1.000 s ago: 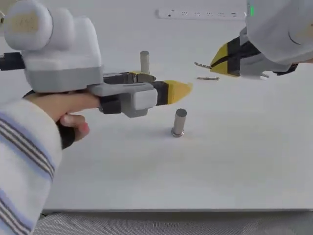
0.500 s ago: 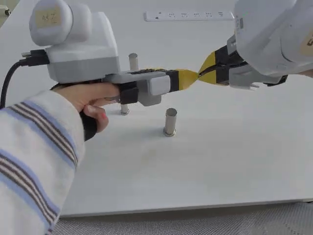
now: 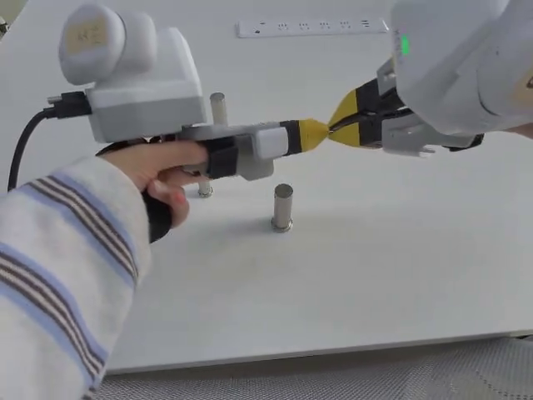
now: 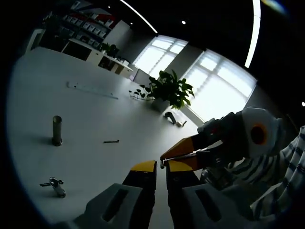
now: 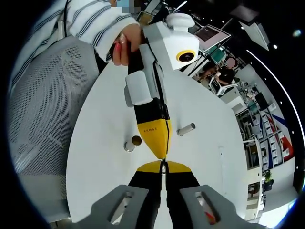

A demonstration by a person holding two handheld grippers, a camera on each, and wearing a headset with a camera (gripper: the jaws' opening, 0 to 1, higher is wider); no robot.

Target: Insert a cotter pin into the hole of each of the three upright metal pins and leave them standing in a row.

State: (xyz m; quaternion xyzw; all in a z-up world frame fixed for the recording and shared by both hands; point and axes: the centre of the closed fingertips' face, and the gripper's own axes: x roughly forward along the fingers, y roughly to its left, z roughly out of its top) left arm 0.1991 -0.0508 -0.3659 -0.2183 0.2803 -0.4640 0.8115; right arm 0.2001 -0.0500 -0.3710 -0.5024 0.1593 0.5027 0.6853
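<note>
In the head view the left gripper [image 3: 315, 133], held in a hand [image 3: 162, 171] with a striped sleeve [image 3: 58, 258], and the right gripper [image 3: 337, 132] meet tip to tip above the white counter [image 3: 375, 267]. From here the yellow tips hide whatever lies between them.

The right gripper view shows it. Its own jaws are clamped on the held cotter pin [image 5: 163, 171], a thin metal sliver that points straight at the tapered tip of the left gripper.

The left gripper view shows its own jaws drawn together, with just a slim dark slit between them. The end of the held cotter pin sits right at that slit. I cannot tell whether they pinch it.

The front metal pin [image 3: 283, 207] stands upright on the counter below the meeting tips. The rear metal pin [image 3: 218, 108] stands farther back, partly behind the left gripper's body. The third metal pin [image 3: 204, 190] peeks out just beside the hand.

The left gripper view adds that this third pin appears to carry a thin crosspiece near its top. It also shows a loose cotter pin [image 4: 111, 141] lying flat on the counter. A power strip [image 3: 312, 27] lies along the far edge.
</note>
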